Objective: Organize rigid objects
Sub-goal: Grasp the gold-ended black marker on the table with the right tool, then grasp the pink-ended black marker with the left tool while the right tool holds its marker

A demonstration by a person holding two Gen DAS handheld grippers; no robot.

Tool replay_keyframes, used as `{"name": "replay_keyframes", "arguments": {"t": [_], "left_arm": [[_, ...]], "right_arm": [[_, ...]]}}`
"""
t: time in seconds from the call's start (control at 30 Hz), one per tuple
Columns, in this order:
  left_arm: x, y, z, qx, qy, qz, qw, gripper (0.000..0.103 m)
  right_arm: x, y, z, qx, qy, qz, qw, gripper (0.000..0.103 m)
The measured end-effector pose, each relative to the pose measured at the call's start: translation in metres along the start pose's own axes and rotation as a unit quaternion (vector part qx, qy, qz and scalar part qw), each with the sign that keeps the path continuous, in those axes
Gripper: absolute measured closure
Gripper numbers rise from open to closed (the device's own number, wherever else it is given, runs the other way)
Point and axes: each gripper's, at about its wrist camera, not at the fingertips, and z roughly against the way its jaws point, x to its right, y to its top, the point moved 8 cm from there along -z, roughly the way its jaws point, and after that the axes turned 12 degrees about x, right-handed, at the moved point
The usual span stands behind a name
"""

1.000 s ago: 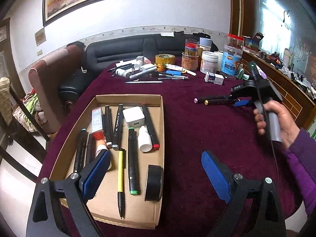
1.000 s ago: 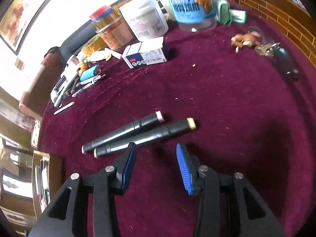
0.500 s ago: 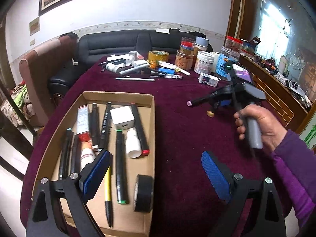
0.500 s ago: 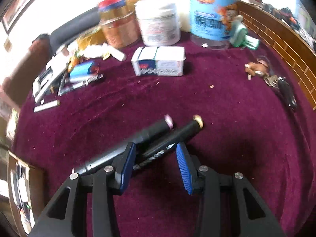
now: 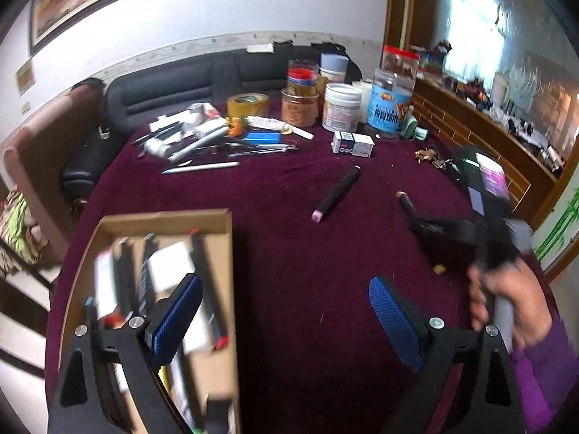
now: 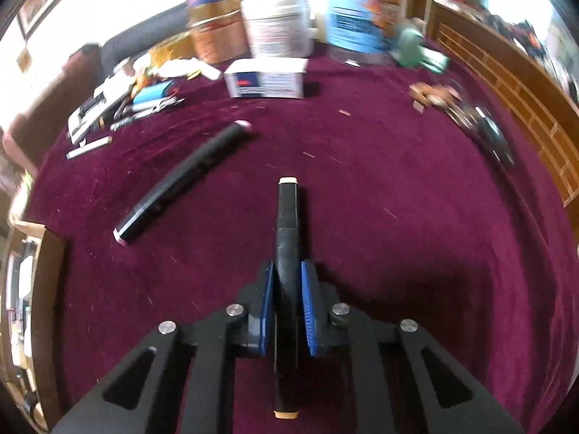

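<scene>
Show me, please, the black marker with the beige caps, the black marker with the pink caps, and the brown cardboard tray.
black marker with beige caps (image 6: 287, 217), right wrist view, barrel
black marker with pink caps (image 6: 184, 177), right wrist view, mid-barrel
brown cardboard tray (image 5: 163, 217), left wrist view, far rim

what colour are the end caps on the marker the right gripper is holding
Cream or pale tan on the black marker; clearest in the right wrist view.

Two black markers (image 6: 184, 177) (image 6: 287, 224), one small white box (image 6: 266, 79), and one cardboard tray (image 5: 220, 238).

The table cloth (image 6: 398, 217) looks like soft matt velvet (with small lint). The marker (image 6: 287, 217) is smooth black plastic, the box (image 5: 220, 253) plain matt cardboard.
</scene>
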Motion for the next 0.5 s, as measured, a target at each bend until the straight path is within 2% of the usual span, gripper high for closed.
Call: {"name": "replay_keyframes", "arguments": {"t": [0.03, 0.1, 0.17, 0.4, 0.43, 0.5], "left_arm": [[0.006, 0.005, -0.016, -0.011, -0.004, -0.003, 0.9999, 0.008], [0.017, 0.012, -0.047, -0.035, -0.014, -0.001, 0.9993, 0.008], [0.028, 0.017, -0.075, -0.052, -0.02, -0.001, 0.9984, 0.008], [0.054, 0.023, -0.169, -0.093, -0.006, -0.057, 0.994, 0.009], [0.058, 0.023, -0.178, -0.097, -0.008, -0.068, 0.993, 0.011], [0.063, 0.025, -0.193, -0.104, -0.013, -0.082, 0.9911, 0.022]], "right_arm": [[0.006, 0.0, 0.001, 0.009, 0.009, -0.012, 1.0, 0.089], [0.019, -0.002, 0.004, 0.035, 0.063, -0.051, 0.996, 0.089], [0.023, -0.004, 0.005, 0.047, 0.087, -0.07, 0.993, 0.089], [0.014, -0.003, 0.005, 0.056, 0.076, -0.034, 0.995, 0.089], [0.016, -0.002, 0.002, 0.055, 0.076, -0.034, 0.995, 0.089], [0.017, -0.001, 0.002, 0.052, 0.079, -0.04, 0.995, 0.089]]}}
